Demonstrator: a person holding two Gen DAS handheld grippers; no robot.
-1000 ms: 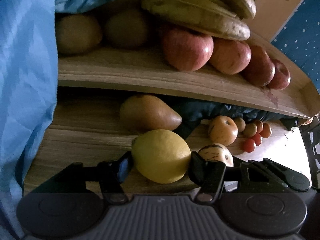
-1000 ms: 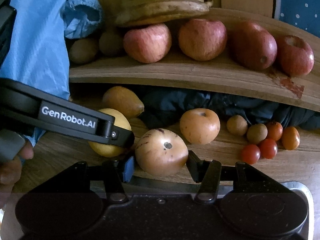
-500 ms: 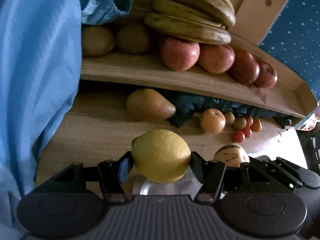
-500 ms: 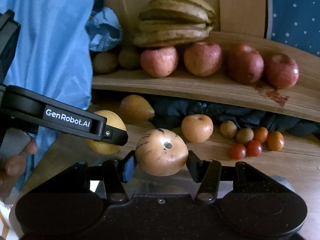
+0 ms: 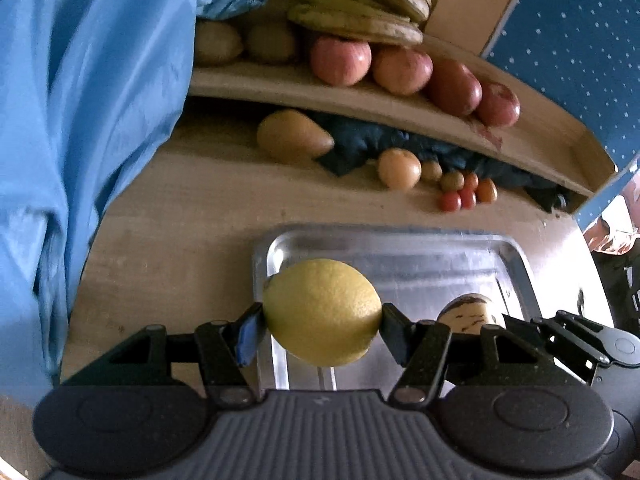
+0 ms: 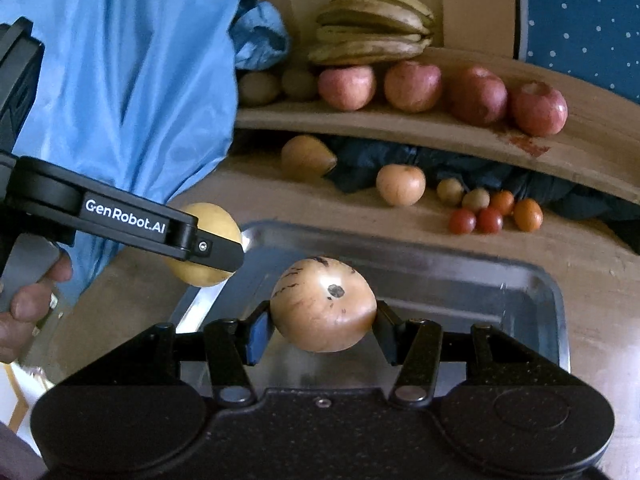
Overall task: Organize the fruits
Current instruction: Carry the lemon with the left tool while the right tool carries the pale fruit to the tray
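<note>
left tool (image 5: pixel 322 322) clamps pebbly lemon (image 5: pixel 322 310) | right tool (image 6: pixel 322 326) clamps smooth streaked fruit (image 6: pixel 323 304) | over metal tray (image 6: pixel 554 296)

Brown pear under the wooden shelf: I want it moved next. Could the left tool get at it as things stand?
Probably not yet: the left tool is shut on the yellow lemon. The brown pear itself lies unobstructed.

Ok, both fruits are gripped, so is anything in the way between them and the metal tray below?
Nothing visible. The left hand-held gripper holds the lemon over the tray's left edge, and the right hand-held gripper holds the streaked round fruit over its middle. The tray floor showing beneath them is bare.
</note>
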